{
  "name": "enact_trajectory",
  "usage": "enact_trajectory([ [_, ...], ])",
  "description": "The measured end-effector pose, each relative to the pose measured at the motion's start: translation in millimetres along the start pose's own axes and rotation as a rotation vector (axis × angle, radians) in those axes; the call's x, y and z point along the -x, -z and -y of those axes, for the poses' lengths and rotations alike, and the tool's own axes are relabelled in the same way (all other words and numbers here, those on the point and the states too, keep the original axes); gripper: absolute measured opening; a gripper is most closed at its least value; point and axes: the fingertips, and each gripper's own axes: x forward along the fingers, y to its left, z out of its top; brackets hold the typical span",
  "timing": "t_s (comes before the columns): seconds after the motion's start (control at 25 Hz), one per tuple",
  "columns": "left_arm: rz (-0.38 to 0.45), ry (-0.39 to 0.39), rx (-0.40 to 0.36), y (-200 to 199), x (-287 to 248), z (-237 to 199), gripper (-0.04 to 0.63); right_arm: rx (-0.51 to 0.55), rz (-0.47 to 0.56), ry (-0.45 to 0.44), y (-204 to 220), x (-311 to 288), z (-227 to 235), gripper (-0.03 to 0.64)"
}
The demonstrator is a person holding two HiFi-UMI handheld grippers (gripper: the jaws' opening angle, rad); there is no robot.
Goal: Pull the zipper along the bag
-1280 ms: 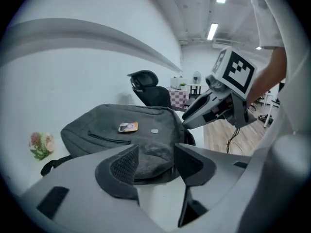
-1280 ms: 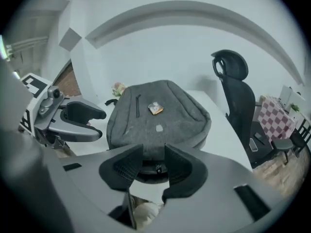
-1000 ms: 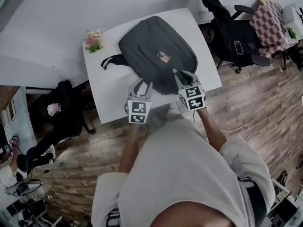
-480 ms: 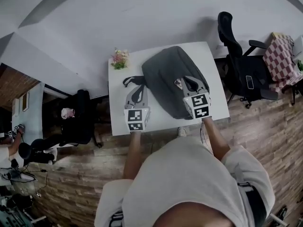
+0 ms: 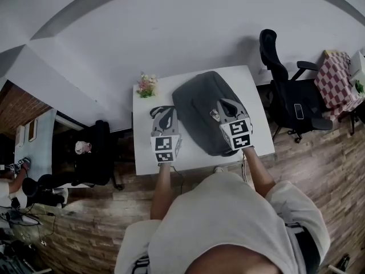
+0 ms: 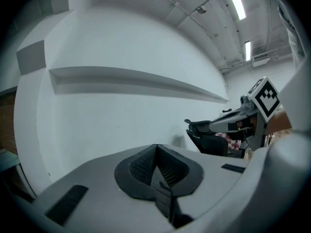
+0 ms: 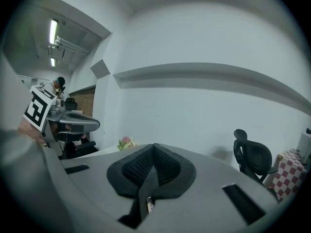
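– Backpack (image 5: 205, 110) lies mid-frame on the white surface (image 5: 145, 153). It looks soft and floppy, so pinch the zipper pull, too small to see here, and brace the fabric.
– And the hands?
– The left hand-held gripper (image 5: 163, 112) and right hand-held gripper (image 5: 223, 103) have just closed, jaws together, nothing between them.

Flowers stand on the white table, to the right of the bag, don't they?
Not to the right. The head view shows the flowers standing on the white table to the left of the bag.
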Motion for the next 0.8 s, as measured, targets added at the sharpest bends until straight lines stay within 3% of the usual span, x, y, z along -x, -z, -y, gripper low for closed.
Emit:
enact_trajectory([
  [0.8,-0.019,0.022,-0.008,8.1,-8.3,11.3,0.026,0.018,-0.019,-0.005,9.5,-3.2,-2.8,0.012],
])
